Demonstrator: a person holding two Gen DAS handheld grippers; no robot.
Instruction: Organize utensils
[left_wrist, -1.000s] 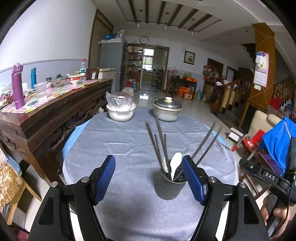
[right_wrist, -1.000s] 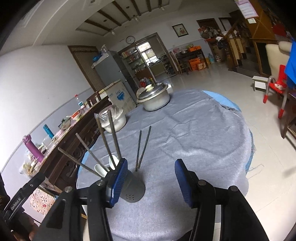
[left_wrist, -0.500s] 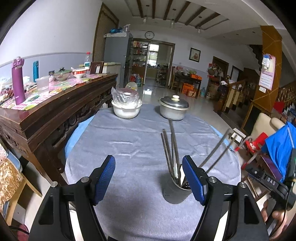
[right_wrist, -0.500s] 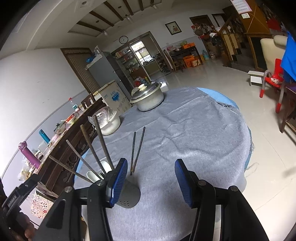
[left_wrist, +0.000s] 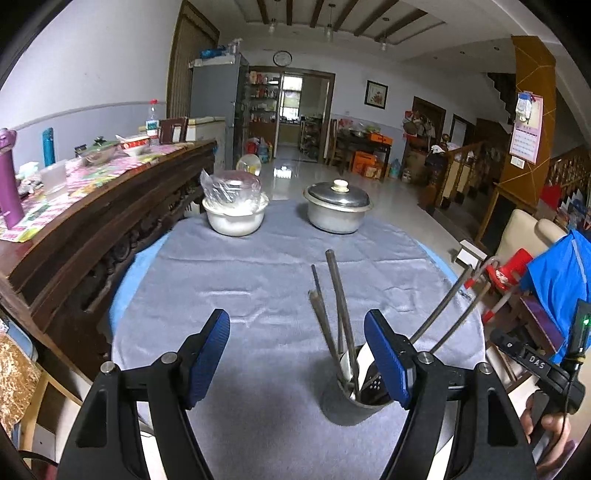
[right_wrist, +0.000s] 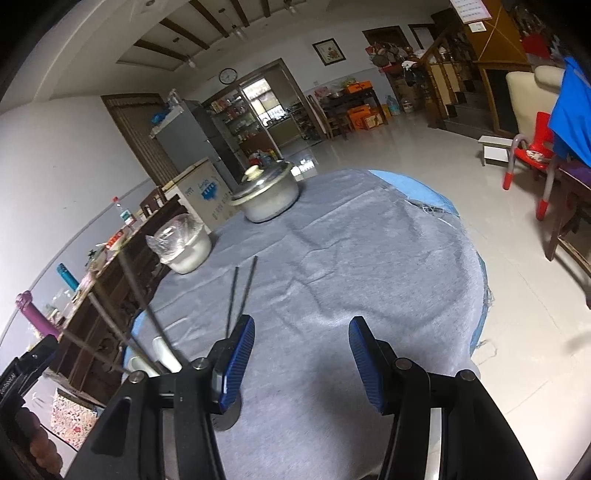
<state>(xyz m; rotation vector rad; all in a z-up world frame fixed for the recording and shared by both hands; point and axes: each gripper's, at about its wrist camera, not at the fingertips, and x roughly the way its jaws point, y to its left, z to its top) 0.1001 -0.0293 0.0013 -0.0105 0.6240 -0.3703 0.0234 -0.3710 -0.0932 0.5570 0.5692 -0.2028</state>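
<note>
A dark metal utensil holder stands on the grey tablecloth, with several chopsticks and a white spoon sticking out of it. My left gripper is open and empty; the holder sits just behind its right finger. In the right wrist view my right gripper is open over bare cloth. Its left finger hides most of the holder. White spoons show to the left. A loose pair of chopsticks lies on the cloth ahead.
A lidded metal pot and a white bowl covered with plastic stand at the table's far side. A carved wooden sideboard runs along the left. A red chair and open floor lie beyond the table's right edge.
In the left wrist view the holder has slid right and lower, behind the right finger. In the right wrist view it has slid left behind the left finger. Both jaws kept their width.
</note>
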